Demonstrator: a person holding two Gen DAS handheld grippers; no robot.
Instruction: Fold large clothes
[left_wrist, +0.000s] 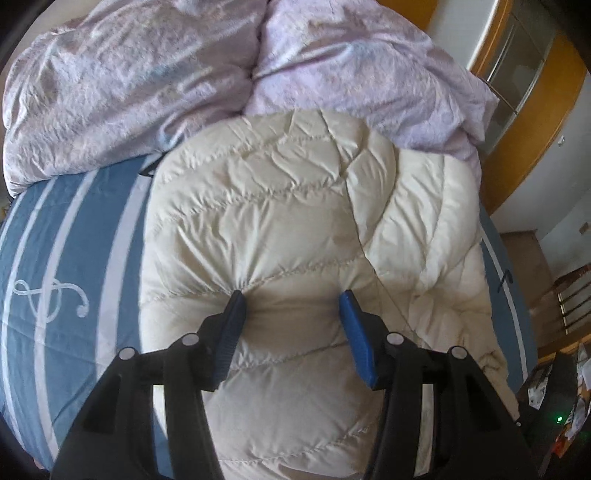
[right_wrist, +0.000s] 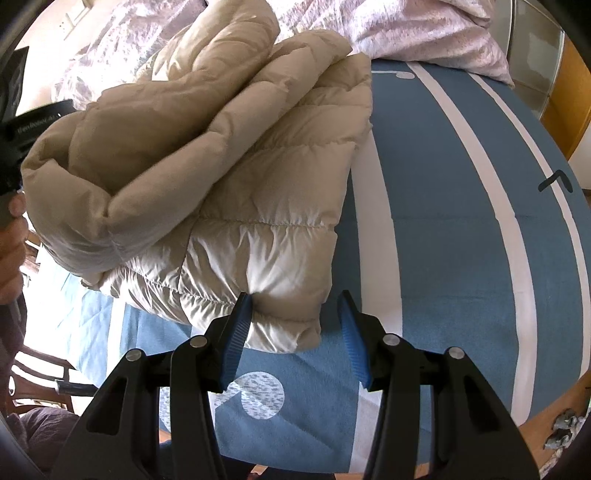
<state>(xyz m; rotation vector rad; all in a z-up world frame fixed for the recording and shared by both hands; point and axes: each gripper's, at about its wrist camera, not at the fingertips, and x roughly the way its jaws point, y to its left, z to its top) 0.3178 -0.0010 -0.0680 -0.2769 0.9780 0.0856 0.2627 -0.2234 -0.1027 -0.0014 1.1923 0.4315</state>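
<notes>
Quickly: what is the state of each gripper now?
Left gripper: open, fingers pressing on the cream down jacket.
Right gripper: open, at the jacket's corner.

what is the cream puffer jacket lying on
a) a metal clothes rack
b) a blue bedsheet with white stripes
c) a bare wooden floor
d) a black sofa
b: the cream puffer jacket lies folded on the blue bedsheet with white stripes, next to a rumpled lilac duvet, while the left gripper and right gripper are both open against it.
</notes>
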